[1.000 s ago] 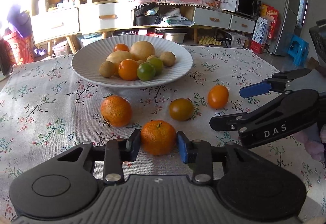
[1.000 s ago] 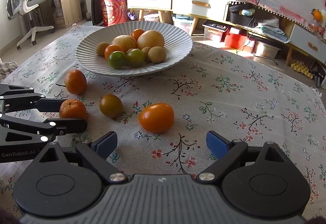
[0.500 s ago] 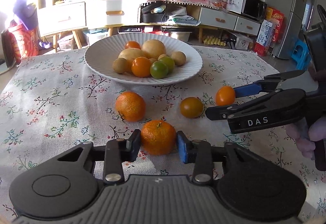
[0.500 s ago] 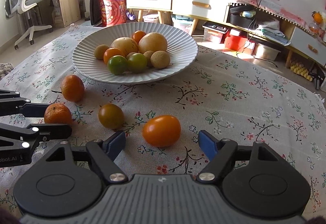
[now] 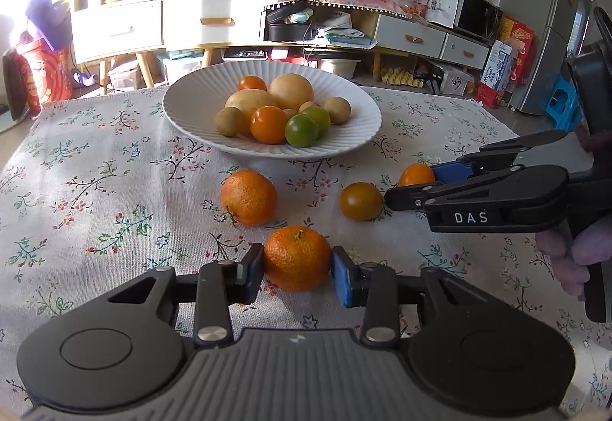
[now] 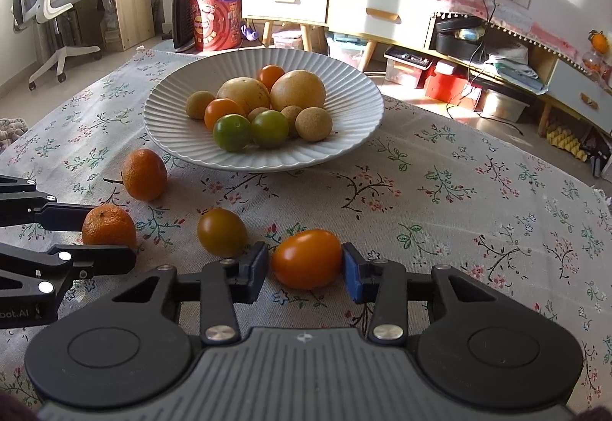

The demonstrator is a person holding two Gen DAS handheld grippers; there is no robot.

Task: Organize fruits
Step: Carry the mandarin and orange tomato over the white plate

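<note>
Lying crosswise, orange tomato (image 6: 306, 264) between just-closing right gripper (image 6: 305, 270) jaws.

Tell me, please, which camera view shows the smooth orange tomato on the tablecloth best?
The right wrist view: the orange tomato sits whole and near, between the right tongs, which have just been closing on it. In the left wrist view the tomato is small and partly hidden by those tongs.

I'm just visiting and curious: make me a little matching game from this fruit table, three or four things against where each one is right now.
Things:
1. bumpy mandarin
2. smooth orange tomato
3. green tomatoes
4. brownish tomato

Places:
A. in the white plate
B. loose on the tablecloth
C. between the left gripper pads
D. between the right gripper pads

Pairs: 1-C, 2-D, 3-A, 4-B
</note>
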